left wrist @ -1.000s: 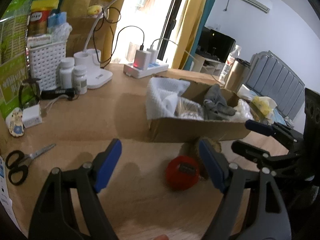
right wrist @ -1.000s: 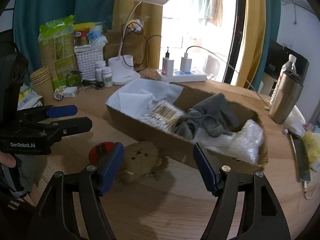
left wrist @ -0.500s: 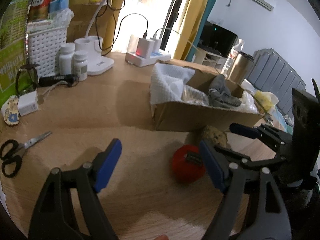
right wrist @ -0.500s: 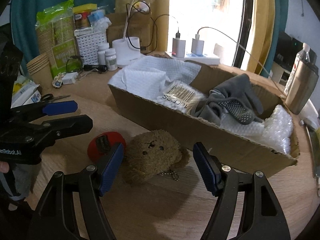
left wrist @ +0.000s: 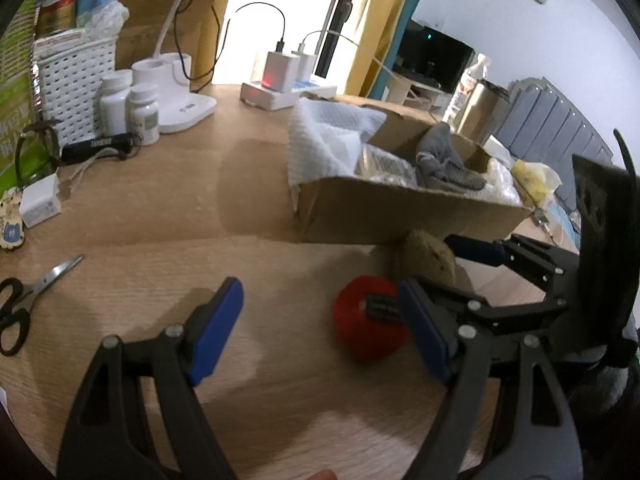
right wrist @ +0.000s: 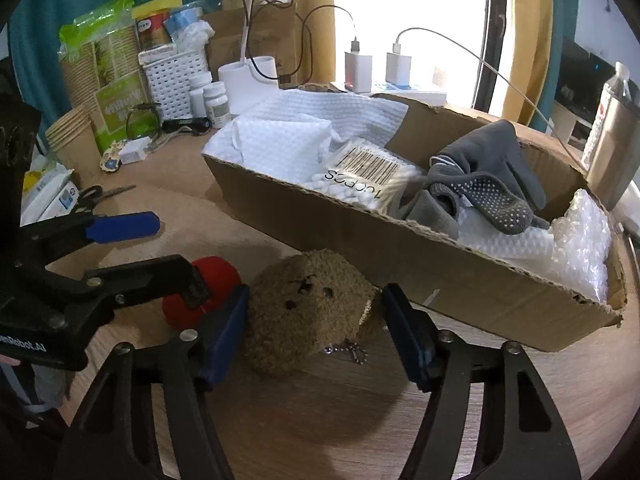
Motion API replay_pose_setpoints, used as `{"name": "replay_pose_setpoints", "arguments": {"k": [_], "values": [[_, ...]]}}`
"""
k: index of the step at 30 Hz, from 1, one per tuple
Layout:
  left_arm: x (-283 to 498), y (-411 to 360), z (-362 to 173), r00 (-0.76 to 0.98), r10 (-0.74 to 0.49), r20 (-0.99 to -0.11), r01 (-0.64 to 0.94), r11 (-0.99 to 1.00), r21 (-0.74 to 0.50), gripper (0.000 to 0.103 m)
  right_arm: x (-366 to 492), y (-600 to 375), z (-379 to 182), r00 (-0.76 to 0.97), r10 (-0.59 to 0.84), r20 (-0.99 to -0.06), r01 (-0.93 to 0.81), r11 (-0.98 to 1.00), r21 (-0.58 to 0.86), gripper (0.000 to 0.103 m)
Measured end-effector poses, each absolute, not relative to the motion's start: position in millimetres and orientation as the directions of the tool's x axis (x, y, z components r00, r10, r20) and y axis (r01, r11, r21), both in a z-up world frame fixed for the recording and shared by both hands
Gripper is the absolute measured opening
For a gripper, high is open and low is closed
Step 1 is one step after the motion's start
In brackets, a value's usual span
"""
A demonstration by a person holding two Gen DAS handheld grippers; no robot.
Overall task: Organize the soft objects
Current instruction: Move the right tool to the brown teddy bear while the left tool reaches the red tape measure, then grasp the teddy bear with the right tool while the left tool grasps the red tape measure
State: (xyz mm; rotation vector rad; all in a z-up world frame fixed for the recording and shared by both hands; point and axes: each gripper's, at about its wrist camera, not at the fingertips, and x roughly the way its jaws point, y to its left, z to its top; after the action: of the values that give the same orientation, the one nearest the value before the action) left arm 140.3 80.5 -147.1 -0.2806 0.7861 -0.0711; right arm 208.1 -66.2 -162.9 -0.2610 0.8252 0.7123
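Two soft items are left outside the box. The round wooden table [right wrist: 520, 420] fills the lower half of both views. The open brown cardboard box [right wrist: 400, 248] is seen at centre right of the right wrist view, already loaded with white foam sheets [right wrist: 280, 148], a barcoded pack of cotton swabs [right wrist: 360, 176], grey dotted gloves [right wrist: 488, 176] and bubble wrap [right wrist: 580, 240].

The brown plush teddy bear [right wrist: 308, 312] lies on the table at lower centre of that view, touching the box's near wall, with a small metal chain beside it. The red round plush ball with a black tag [left wrist: 368, 328] sits just beside the bear, at lower centre right of the left wrist view.

Change over the last second: the right gripper [right wrist: 316, 332] has been brought down and forward, so the bear is now straddled by its wide-open jaws; nothing is gripped yet. The left gripper [left wrist: 320, 328] has been advanced as well, jaws fully spread, empty, its right fingertip [left wrist: 420, 332] partly covering the ball.

Judged: both claws are at pre-grasp. Closure on the bear looks due next, then transfer into the box. The ball is off-centre for the left claw; re-centring is likely needed.
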Motion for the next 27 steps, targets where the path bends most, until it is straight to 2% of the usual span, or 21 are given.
{"name": "replay_pose_setpoints", "arguments": {"k": [5, 19, 20, 21, 24, 27], "values": [[142.6, 70.8, -148.7, 0.691, -0.169, -0.703, -0.025, 0.966, -0.256, 0.081, 204.8, -74.0, -161.1, 0.468, 0.488, -0.737, -0.673, 0.737, 0.061, 0.063], [156.1, 40.9, -156.1, 0.634, -0.138, -0.761, 0.017, 0.986, -0.165, 0.080, 199.4, -109.1, -154.2, 0.489, 0.524, -0.697, -0.657, 0.747, 0.102, 0.061], [156.5, 38.4, -156.2, 0.632, -0.135, -0.763, 0.023, 0.987, -0.156, 0.076, 199.3, -111.7, -153.5, 0.490, 0.528, -0.693, -0.656, 0.747, 0.106, 0.061], [156.6, 35.9, -156.3, 0.632, -0.134, -0.764, 0.030, 0.988, -0.149, 0.064, 199.1, -113.2, -152.4, 0.491, 0.533, -0.689, -0.656, 0.747, 0.109, 0.061], [157.2, 27.9, -157.0, 0.624, -0.152, -0.766, 0.069, 0.988, -0.140, 0.050, 198.6, -119.9, -149.3, 0.500, 0.542, -0.676, -0.654, 0.748, 0.116, 0.061], [156.7, 19.4, -156.3, 0.622, -0.152, -0.768, 0.094, 0.988, -0.119, 0.049, 196.4, -126.8, -144.7, 0.510, 0.550, -0.662, -0.653, 0.748, 0.118, 0.061]]}}
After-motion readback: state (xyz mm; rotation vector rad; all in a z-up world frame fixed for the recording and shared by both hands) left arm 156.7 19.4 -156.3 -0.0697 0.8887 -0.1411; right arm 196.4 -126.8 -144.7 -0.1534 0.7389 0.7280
